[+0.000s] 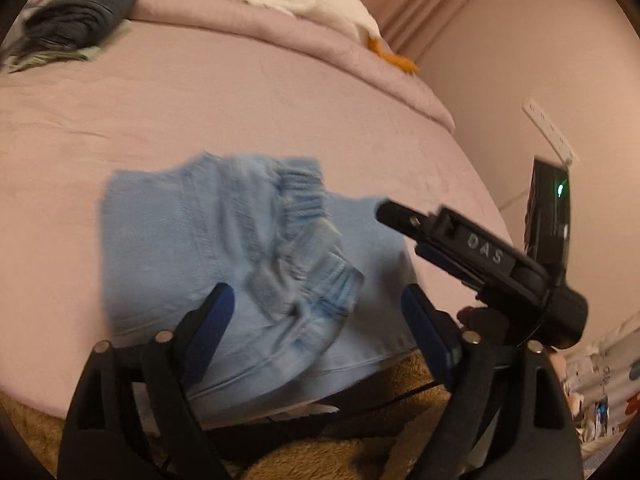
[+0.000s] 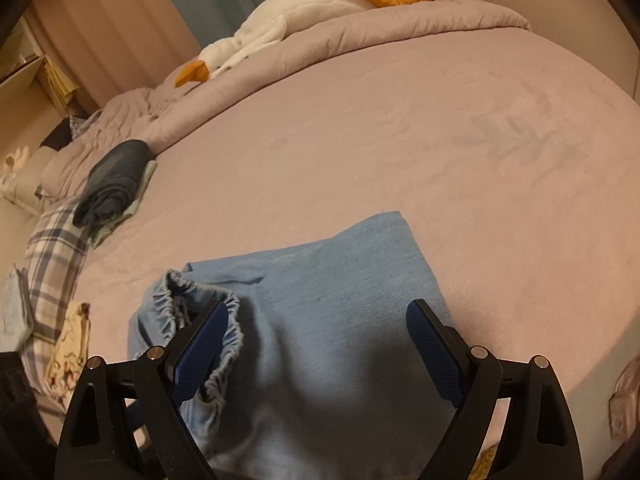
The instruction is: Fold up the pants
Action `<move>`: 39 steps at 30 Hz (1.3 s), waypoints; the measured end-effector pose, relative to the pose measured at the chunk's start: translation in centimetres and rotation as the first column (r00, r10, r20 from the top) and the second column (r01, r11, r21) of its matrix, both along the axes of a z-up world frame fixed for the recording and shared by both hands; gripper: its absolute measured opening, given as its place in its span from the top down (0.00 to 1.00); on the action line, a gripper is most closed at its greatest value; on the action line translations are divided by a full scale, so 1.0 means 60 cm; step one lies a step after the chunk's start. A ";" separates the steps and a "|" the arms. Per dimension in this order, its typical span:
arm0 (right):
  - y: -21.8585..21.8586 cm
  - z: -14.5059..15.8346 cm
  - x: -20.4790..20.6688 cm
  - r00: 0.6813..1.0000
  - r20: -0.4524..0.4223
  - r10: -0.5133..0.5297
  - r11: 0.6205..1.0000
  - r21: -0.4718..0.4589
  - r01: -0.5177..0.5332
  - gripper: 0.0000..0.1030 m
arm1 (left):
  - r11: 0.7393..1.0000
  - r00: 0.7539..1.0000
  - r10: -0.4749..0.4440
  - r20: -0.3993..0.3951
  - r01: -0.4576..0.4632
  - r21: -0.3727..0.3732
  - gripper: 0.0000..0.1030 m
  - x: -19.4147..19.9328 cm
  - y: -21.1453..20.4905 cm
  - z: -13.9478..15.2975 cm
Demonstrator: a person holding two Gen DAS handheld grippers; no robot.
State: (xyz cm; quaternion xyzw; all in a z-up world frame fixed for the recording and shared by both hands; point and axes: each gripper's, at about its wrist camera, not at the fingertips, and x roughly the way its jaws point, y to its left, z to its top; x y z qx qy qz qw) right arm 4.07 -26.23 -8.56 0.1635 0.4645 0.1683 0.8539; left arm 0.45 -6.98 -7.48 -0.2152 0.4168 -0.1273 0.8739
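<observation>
Light blue pants (image 1: 240, 264) lie folded on the pink bed near its front edge, the elastic waistband bunched on top. They also show in the right wrist view (image 2: 340, 300), waistband (image 2: 200, 308) at the left. My left gripper (image 1: 318, 300) is open just above the pants, holding nothing. My right gripper (image 2: 318, 316) is open over the pants, empty; it shows from the side in the left wrist view (image 1: 400, 220) at the pants' right edge.
Pink bed sheet (image 2: 400, 140) spreads beyond the pants. A dark folded garment pile (image 2: 114, 180) lies at the far left. A white goose plush (image 2: 288, 16) rests on the rolled duvet at the back. Plaid cloth (image 2: 52, 264) lies left. Wall (image 1: 520, 60) stands right.
</observation>
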 end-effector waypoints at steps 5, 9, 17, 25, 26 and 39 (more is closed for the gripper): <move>0.015 0.015 -0.013 0.996 0.028 0.079 0.994 0.073 -0.081 0.13 | 0.977 0.981 0.191 0.006 -0.191 0.099 0.08 -0.025 0.076 -0.007; 0.049 0.030 -0.028 0.984 0.065 0.165 0.978 0.119 -0.172 0.13 | 0.951 0.957 0.284 -0.057 -0.274 0.144 0.09 -0.033 0.114 -0.043; 0.135 -0.005 -0.032 0.968 0.017 0.251 0.967 -0.050 -0.250 0.74 | 0.950 0.952 0.290 -0.094 -0.274 0.150 0.09 -0.041 0.125 -0.071; 0.093 0.026 -0.064 0.972 0.085 0.219 0.974 -0.082 -0.212 0.84 | 0.951 0.950 0.295 -0.106 -0.280 0.132 0.09 -0.045 0.146 -0.077; 0.090 0.015 -0.062 0.972 0.072 0.223 0.972 -0.090 -0.216 0.84 | 0.951 0.950 0.293 -0.109 -0.279 0.130 0.09 -0.044 0.147 -0.080; 0.045 -0.004 -0.035 0.981 -0.017 0.193 0.981 0.017 -0.193 0.23 | 0.948 0.942 0.306 -0.136 -0.288 0.136 0.09 -0.044 0.162 -0.092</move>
